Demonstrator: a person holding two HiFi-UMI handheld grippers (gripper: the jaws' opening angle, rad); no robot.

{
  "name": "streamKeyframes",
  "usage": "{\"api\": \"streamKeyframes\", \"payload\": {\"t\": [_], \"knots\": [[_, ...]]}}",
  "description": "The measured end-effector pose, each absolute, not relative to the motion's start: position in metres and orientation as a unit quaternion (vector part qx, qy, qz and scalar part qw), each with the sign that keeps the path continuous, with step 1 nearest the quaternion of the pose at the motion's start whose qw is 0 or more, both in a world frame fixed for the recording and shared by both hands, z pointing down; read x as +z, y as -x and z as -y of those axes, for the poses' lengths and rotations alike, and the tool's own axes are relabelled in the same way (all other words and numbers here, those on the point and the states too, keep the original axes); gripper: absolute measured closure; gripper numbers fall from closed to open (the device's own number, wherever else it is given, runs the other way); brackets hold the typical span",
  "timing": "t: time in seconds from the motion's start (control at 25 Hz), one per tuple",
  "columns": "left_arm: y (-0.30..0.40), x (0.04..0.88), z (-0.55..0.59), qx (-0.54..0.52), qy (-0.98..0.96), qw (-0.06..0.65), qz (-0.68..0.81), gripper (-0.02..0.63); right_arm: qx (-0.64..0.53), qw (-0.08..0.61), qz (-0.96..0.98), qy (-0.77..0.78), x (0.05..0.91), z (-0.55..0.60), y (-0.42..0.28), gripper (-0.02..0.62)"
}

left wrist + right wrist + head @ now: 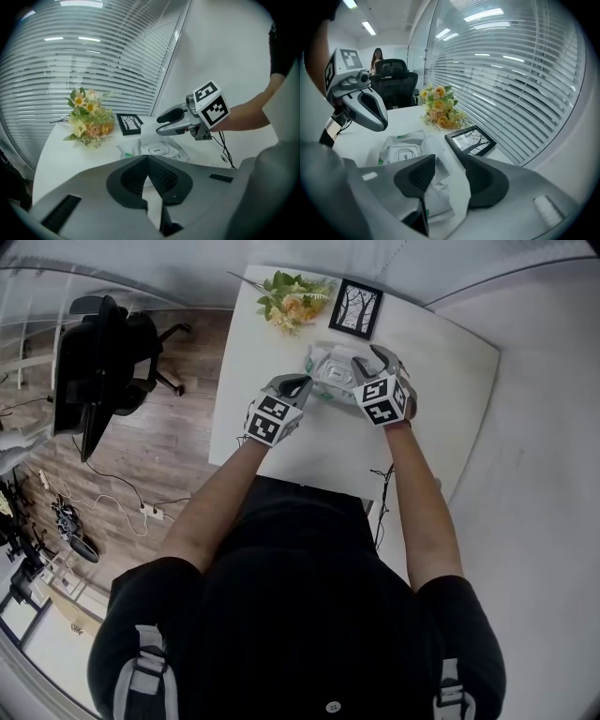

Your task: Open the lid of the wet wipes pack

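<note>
Right gripper view: wet wipes pack (396,139) flat on table (393,119), lid (404,157) lying shut, right gripper (451,165) spread over pack's near end, left gripper (148,161) pressed together and empty; likely approach step, next needing a pad under the lid's edge, pack pinned.

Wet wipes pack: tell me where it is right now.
In the head view the wet wipes pack lies on the table at the tips of the left gripper and right gripper, nearer the person than the picture frame.
</note>
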State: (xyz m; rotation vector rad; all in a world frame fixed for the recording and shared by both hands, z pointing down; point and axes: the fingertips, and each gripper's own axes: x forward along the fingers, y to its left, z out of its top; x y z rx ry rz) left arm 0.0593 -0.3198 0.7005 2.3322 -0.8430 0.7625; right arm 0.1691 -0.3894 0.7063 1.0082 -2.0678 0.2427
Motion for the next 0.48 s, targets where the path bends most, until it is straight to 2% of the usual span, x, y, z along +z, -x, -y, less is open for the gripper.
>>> {"api": "streamKeyframes", "payload": {"t": [0.48], "knots": [[-0.043,0.599,0.309,0.192,-0.907,0.226,0.3,0.603,0.128,0.269,0.845,-0.444,0.602,0.336,-0.145,0.398]]}}
